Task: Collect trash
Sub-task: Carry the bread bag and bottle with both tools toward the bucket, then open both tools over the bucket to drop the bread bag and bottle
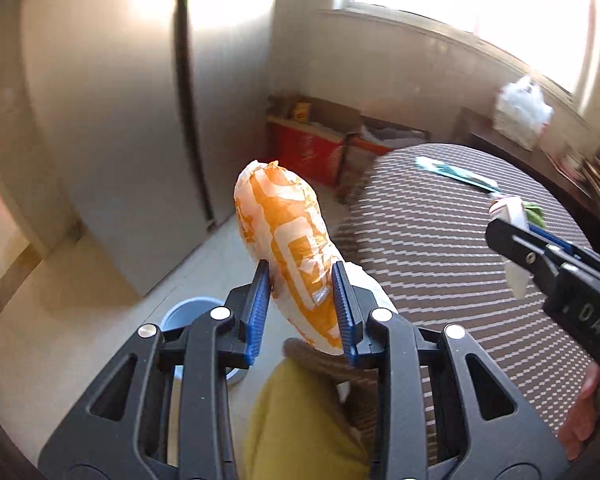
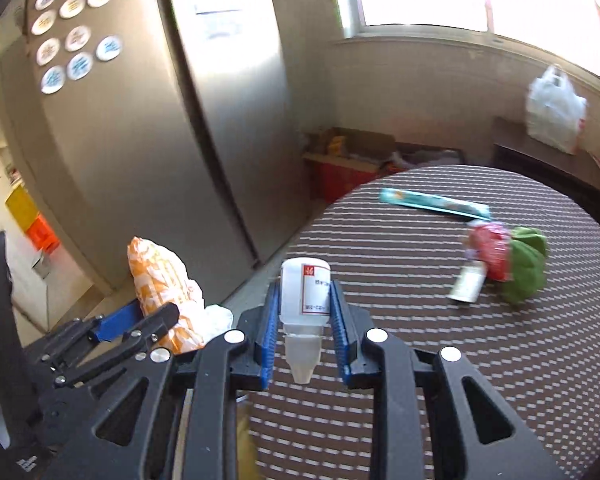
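Observation:
My left gripper is shut on an orange-and-white crumpled wrapper, held up over the floor beside the round table. The same wrapper and left gripper show at the lower left of the right wrist view. My right gripper is shut on a small white plastic bottle, its nozzle pointing back at the camera; in the left wrist view that gripper enters from the right. On the striped table lie a teal packet, a red-and-green crumpled wrapper and a small tube.
A steel fridge with round magnets stands to the left. Cardboard boxes sit on the floor under the window. A white plastic bag rests on a dark side table. A pale blue round container sits on the floor below my left gripper.

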`<action>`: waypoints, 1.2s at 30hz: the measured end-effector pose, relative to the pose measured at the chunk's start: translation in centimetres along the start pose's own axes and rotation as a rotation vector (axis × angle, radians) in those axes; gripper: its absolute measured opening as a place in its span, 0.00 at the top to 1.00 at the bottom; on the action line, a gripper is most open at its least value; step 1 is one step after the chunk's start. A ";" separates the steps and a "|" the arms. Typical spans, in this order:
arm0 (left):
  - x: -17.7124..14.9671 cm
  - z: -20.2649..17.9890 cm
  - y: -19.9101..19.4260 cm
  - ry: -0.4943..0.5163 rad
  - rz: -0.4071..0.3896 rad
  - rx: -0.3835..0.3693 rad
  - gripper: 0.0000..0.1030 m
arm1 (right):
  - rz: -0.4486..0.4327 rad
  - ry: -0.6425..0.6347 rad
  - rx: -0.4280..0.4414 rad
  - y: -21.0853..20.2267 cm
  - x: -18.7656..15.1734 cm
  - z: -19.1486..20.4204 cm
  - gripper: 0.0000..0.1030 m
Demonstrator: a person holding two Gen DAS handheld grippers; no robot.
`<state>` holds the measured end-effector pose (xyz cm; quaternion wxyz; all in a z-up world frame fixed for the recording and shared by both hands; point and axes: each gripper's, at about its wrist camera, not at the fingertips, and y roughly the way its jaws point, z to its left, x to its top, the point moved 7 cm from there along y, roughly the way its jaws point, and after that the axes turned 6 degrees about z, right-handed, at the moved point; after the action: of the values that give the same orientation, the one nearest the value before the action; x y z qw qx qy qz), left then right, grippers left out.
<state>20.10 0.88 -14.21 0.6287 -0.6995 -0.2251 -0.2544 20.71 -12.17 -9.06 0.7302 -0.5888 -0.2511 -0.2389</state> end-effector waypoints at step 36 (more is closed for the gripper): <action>-5.7 22.6 3.1 -0.396 0.120 0.288 0.23 | 0.269 -0.276 0.167 14.7 -1.8 19.1 0.75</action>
<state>19.31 23.07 -22.02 0.6797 -0.6509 -0.3358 -0.0401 27.19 9.43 -17.70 0.7604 -0.5816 -0.2868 -0.0347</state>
